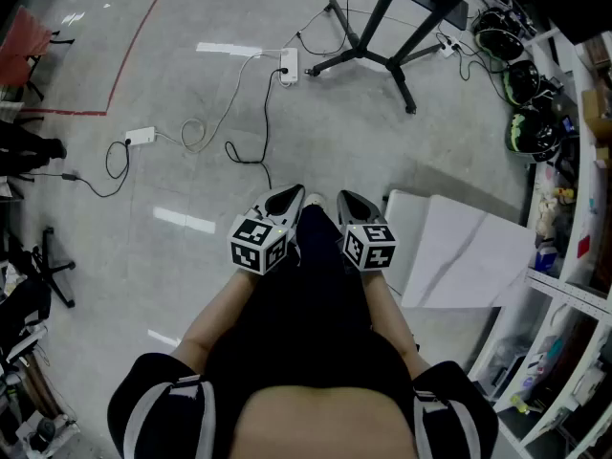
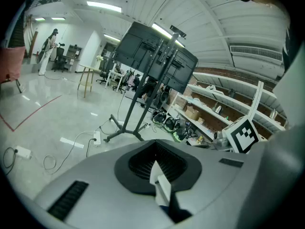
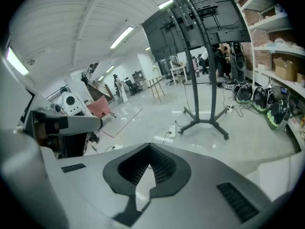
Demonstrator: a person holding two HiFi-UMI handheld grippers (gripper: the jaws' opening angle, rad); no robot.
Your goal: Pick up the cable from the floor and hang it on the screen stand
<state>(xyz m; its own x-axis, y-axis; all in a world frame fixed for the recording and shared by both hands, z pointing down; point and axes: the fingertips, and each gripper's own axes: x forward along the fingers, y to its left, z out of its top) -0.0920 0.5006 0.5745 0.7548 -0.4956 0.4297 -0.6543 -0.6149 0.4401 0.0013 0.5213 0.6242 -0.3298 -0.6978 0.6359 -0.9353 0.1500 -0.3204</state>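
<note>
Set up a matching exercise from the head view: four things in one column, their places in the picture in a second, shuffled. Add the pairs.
Things:
1. screen stand
2. white power strip
3. red chair
4. helmets

Places in the head view:
A. along the right edge, upper part
B. upper left corner
C. top centre, feet spread out
D. just left of the stand's feet, cables running from it

Pairs: 1-C, 2-D, 3-B, 4-A
</note>
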